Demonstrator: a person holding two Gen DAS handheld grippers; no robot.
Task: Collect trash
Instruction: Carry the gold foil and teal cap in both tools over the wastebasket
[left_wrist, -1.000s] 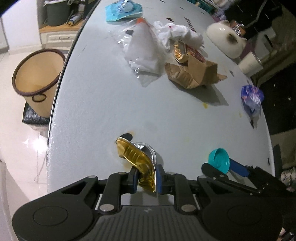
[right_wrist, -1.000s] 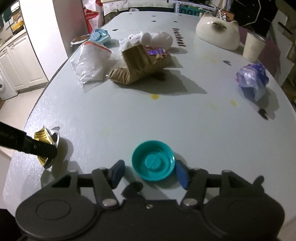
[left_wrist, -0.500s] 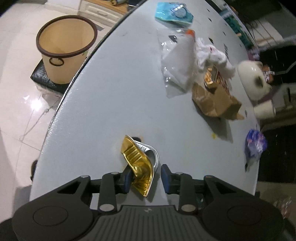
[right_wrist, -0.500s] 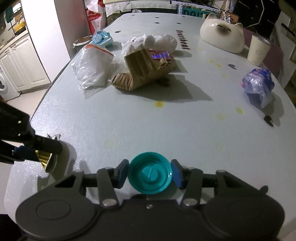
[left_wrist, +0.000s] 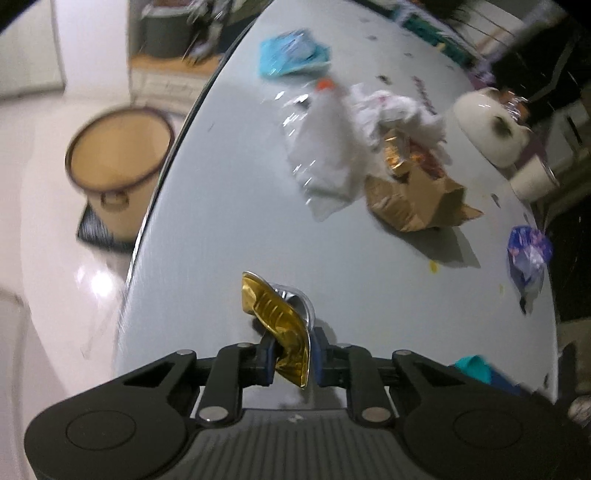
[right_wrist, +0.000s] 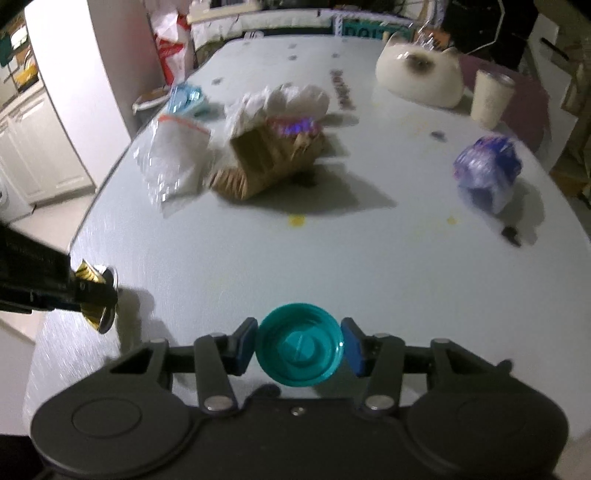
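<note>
A crumpled gold foil wrapper sticks up between the blue pads of my left gripper. Its jaws are closing and pinch the wrapper just above the grey table. In the right wrist view the same wrapper shows at the left gripper's tip, near the table's left edge. My right gripper is shut on a round teal lid, its pads pressing on both sides of it, a little above the table. The lid also peeks in at the lower right of the left wrist view.
A beige bin stands on the floor left of the table. Further up the table lie a clear plastic bag, a brown paper bag, white tissue, a blue packet and a purple wrapper. A white ceramic piece and cup stand far right.
The right jaws closed onto the teal lid and raised it off the table. The left jaws loosened, then pinched the gold wrapper again, and the left view swung.
</note>
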